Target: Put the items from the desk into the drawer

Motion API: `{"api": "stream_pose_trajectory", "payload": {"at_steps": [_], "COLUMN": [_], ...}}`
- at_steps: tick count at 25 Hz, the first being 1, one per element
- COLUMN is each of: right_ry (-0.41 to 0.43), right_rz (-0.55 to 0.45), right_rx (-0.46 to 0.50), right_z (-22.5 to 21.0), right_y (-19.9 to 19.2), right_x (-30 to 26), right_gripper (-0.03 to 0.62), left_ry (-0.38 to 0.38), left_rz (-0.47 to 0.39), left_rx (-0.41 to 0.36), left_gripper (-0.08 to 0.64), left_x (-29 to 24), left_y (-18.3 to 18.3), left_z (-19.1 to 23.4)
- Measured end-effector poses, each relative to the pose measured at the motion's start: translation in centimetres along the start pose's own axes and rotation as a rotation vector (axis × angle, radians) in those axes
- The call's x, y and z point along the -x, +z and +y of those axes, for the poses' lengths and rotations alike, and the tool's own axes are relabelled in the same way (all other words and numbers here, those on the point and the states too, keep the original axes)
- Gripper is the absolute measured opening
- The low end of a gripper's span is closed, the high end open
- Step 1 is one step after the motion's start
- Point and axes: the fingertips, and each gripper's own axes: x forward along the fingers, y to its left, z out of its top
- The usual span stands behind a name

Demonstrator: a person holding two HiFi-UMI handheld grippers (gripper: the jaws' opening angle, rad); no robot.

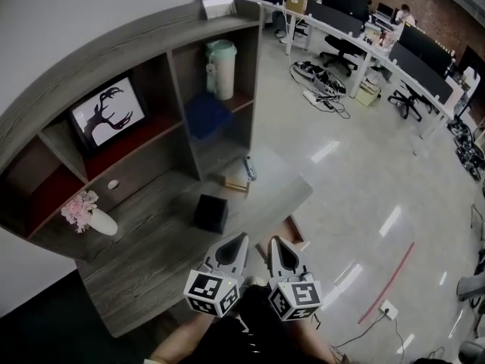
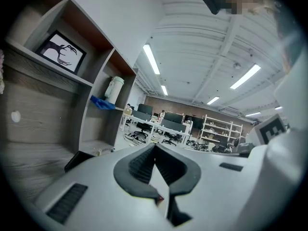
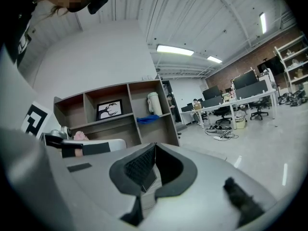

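Observation:
On the grey wooden desk [image 1: 151, 268] lie a black box [image 1: 210, 212], a small wooden block [image 1: 236, 182] and a thin metal item [image 1: 249, 169]. The black box also shows at the lower left of the left gripper view [image 2: 77, 160]. My left gripper [image 1: 242, 238] and right gripper [image 1: 273, 242] hover side by side over the desk's front edge, short of the box. Both are shut, tips touching, with nothing held: left gripper [image 2: 155, 146], right gripper [image 3: 155, 146]. A brown panel [image 1: 294, 229] below the desk's right front looks like the drawer.
The shelf unit holds a deer picture [image 1: 107, 113], a pale jug [image 1: 221, 68] and a blue cloth [image 1: 206, 114]. A white vase of pink flowers [image 1: 91, 214] and a small white knob [image 1: 113, 183] sit at the desk's left. Office desks and chairs [image 1: 356, 44] stand beyond.

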Motion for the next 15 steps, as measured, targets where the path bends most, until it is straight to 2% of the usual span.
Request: {"api": "stream_pose_trajectory", "payload": {"at_steps": [15], "right_ry": [0.048], "right_rz": [0.062], "right_rx": [-0.014], "right_z": [-6.4], "right_y": [0.7], "right_x": [-7.8], "right_gripper": [0.011], "left_ry": [0.078], "left_rz": [0.007], "left_rx": [0.036], "left_gripper": [0.009], "left_x": [-9.0], "left_y": [0.8], "left_z": [3.5]}}
